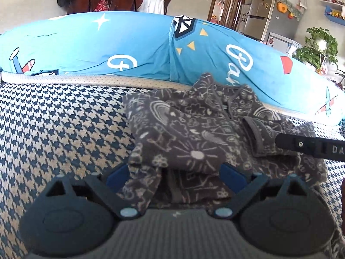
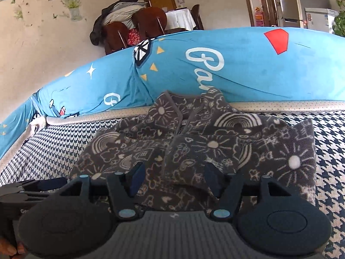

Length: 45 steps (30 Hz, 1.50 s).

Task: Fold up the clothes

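Left wrist view, nearest first: left claw (image 1: 175,173), blue pads spread wide at either side of the near hem of a dark grey fleece garment printed with pale doodles of suns, rainbows and flowers (image 1: 185,142), fabric between the pads but not pinched. Lying bunched and part-folded on a blue-and-cream houndstooth sofa seat (image 1: 64,133), one cuffed sleeve (image 1: 258,136) already laid across the body. Entering from the right edge, over that sleeve, a black finger of the right claw.

Right wrist view: right claw (image 2: 174,178), pads parted and standing above the near fold of the same garment, pressing on nothing; no grip seen. At lower left, part of the left claw's black body just beside it. Collar and zip placket farther off, lifted against a pale piped seat edge (image 2: 280,105).

Beyond, in both views, a bright blue cushion with white script and cartoon prints (image 2: 237,69); farther still, brown wooden chairs with clothes heaped on them (image 2: 148,23) and a steel fridge (image 2: 289,2).

Judged step: between folds, sleeve turned in and both claws free. Next move probably calling for fresh pinches on the near hem corners, thin enough to take the top layers only, then a lift and carry toward the collar, kept level so the tucked sleeve does not slide out.
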### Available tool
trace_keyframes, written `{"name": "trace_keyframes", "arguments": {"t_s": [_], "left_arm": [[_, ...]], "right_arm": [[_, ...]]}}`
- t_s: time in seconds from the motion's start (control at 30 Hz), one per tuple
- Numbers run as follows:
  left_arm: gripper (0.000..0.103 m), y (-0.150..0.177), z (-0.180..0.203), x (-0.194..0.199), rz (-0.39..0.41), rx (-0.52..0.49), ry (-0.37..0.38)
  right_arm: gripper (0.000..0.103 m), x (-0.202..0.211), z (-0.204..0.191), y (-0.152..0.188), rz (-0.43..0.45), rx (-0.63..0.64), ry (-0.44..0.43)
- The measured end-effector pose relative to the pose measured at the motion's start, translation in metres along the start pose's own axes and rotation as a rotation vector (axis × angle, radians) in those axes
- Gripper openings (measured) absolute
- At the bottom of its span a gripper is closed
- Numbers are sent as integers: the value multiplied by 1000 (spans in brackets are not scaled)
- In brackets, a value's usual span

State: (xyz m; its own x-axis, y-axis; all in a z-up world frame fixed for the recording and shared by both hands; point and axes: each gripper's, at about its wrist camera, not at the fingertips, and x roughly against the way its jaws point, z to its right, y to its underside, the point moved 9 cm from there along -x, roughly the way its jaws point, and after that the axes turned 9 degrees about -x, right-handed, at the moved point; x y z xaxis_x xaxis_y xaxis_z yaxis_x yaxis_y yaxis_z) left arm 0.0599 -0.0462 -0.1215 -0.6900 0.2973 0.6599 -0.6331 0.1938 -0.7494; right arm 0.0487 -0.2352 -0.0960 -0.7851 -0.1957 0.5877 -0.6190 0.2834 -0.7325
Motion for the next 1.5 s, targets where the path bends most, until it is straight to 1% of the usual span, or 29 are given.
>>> {"name": "trace_keyframes", "arguments": {"t_s": [0.07,0.23,0.37,0.43,0.47,0.53,0.57,0.6,0.63,0.73,0.87,0.93,0.97,1.03,1.1,1.2,1.33,1.37,1.5], "left_arm": [[95,1,0,-1,-5,2,0],[95,3,0,-2,-10,-2,-10],[95,2,1,-2,-10,3,-3],[95,2,1,-2,-10,0,-1],[95,2,2,-1,-9,-2,0],[95,2,3,-1,-9,-4,1],[95,2,3,-2,-9,-5,1],[95,2,3,-2,-9,-6,0],[95,2,3,-2,-9,-7,0],[95,2,3,-2,-7,-8,-1],[95,2,3,-2,-5,-8,-5],[95,2,3,-2,-4,-5,-9],[95,1,2,-3,-4,-3,-12],[95,1,1,-4,-4,6,-17],[95,1,1,-4,-8,15,-18],[95,3,1,-5,-11,20,-17],[95,5,0,-6,-18,21,-23],[95,5,0,-7,-19,21,-25],[96,7,-1,-7,-26,26,-23]], "right_arm": [[67,-4,-5,6,-18,31,-8],[67,-15,-7,18,-39,115,34],[67,-19,-5,21,-37,135,53],[67,-21,-4,21,-29,152,80],[62,-22,-2,20,-25,157,99],[50,-24,4,19,-19,150,142],[46,-24,8,18,-15,137,159],[40,-23,13,16,-5,119,176],[35,-21,18,14,8,97,195],[31,-11,36,4,60,24,276],[31,11,73,-8,133,-100,418],[31,21,87,-12,157,-151,443],[31,24,89,-14,168,-154,425],[31,27,84,-17,167,-138,352],[32,25,71,-15,145,-107,277],[34,18,48,-9,117,-32,206],[45,10,25,-4,102,33,136],[46,8,19,-2,92,44,118],[50,-9,6,8,66,124,120]]}}
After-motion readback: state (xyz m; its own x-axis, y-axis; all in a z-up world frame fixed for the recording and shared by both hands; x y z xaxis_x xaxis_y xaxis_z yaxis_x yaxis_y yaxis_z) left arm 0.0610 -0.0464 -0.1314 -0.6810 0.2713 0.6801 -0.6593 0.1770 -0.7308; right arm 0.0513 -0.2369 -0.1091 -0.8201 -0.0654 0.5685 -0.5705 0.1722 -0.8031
